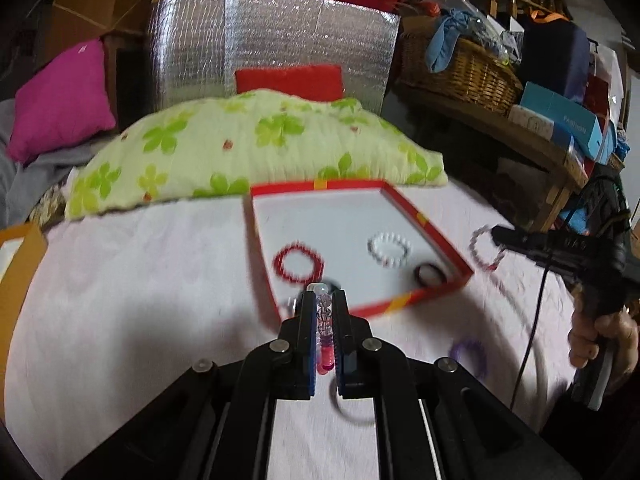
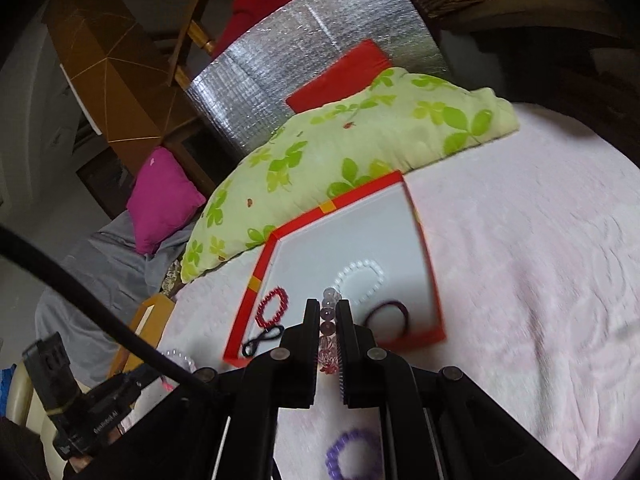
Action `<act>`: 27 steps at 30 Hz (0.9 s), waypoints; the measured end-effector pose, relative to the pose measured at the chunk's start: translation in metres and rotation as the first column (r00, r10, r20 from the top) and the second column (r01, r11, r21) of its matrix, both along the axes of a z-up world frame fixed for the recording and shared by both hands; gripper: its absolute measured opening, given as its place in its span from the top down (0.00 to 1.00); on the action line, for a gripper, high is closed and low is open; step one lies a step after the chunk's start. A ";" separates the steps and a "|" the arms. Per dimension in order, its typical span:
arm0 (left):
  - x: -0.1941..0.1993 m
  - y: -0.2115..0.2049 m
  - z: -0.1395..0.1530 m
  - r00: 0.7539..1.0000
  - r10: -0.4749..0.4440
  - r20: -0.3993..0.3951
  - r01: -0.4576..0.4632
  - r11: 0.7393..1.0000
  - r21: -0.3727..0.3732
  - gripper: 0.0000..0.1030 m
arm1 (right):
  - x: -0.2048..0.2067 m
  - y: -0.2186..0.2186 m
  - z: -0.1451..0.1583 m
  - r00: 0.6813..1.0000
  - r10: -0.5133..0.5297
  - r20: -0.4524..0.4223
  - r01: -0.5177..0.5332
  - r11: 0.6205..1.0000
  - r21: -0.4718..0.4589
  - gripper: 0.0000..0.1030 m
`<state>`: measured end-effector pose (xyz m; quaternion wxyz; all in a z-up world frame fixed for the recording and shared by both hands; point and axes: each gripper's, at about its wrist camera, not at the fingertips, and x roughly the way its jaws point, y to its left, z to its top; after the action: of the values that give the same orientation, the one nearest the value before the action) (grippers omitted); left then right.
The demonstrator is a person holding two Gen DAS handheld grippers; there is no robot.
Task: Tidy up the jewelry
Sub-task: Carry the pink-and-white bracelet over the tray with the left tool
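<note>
Bracelets are split between a shallow red box (image 1: 424, 298) with a white floor and the pale pink bedspread (image 1: 140, 300) it sits on. The left gripper (image 1: 323, 300) is clenched on a beaded bracelet (image 1: 325, 320) of clear, patterned and pink beads, which runs along the gap between its fingers; it hangs over the near edge of the box. The right gripper (image 2: 325, 312) is likewise clamped on a bracelet of pale mauve beads (image 2: 329, 316), with reddish beads lower in the gap, and it too is poised at the near rim of the box.

Inside the box lie a red bead bracelet (image 1: 298, 262) at the left, a white pearl bracelet (image 1: 390, 249) near the middle and a dark purple band (image 2: 387, 318) toward the near right corner. From the right wrist view a thin black loop (image 2: 262, 340) also lies in the near left corner.

On the bedspread, outside the box, a purple coil band (image 2: 354, 458) lies close under the right gripper. Behind the box a green flowered pillow (image 1: 260, 148) rests against a silver foil panel (image 1: 272, 44), with a magenta cushion (image 1: 60, 100) off to the left and a wicker basket (image 1: 460, 72) on a shelf to the right.
</note>
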<state>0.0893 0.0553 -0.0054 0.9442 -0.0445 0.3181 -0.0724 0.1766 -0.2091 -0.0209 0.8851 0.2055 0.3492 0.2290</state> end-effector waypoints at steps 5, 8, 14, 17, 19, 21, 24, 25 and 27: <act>0.038 -0.013 0.012 0.999 -0.038 0.030 0.039 0.999 -0.027 0.93 | 0.034 0.018 0.007 1.000 0.026 -0.010 -0.026 1.000 -0.008 0.91; 0.059 -0.020 0.011 0.997 -0.065 0.032 0.067 0.996 -0.060 0.93 | 0.062 0.031 0.009 0.999 0.039 -0.020 -0.040 0.999 -0.010 0.91; 0.097 -0.021 -0.005 0.994 -0.108 -0.005 0.106 0.983 -0.148 0.93 | 0.112 0.051 0.004 0.997 0.063 -0.044 -0.064 0.998 -0.018 0.91; 0.112 -0.023 -0.015 0.992 -0.122 -0.035 0.115 0.980 -0.161 0.93 | 0.134 0.054 -0.004 0.996 0.064 -0.066 -0.065 0.998 -0.013 0.91; 0.123 -0.023 -0.020 0.990 -0.133 -0.047 0.122 0.975 -0.186 0.93 | 0.151 0.055 -0.013 0.994 0.059 -0.095 -0.060 0.998 -0.001 0.91; 0.131 -0.025 -0.024 0.988 -0.142 -0.058 0.129 0.974 -0.188 0.93 | 0.168 0.058 -0.024 0.989 0.064 -0.132 -0.065 0.998 -0.007 0.91; 0.140 -0.034 -0.032 0.983 -0.163 -0.088 0.145 0.973 -0.180 0.93 | 0.185 0.063 -0.038 0.981 0.070 -0.180 -0.075 0.997 -0.020 0.91; 0.143 -0.039 -0.036 0.980 -0.170 -0.103 0.151 0.974 -0.169 0.93 | 0.190 0.064 -0.042 0.978 0.076 -0.194 -0.081 0.997 -0.018 0.91; 0.148 -0.045 -0.043 0.976 -0.180 -0.124 0.160 0.975 -0.154 0.93 | 0.199 0.065 -0.050 0.974 0.075 -0.214 -0.082 0.996 -0.026 0.91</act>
<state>0.2370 0.0103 -0.0484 0.9049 -0.0896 0.3787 -0.1725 0.3754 -0.1439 -0.0710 0.8363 0.1996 0.4536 0.2345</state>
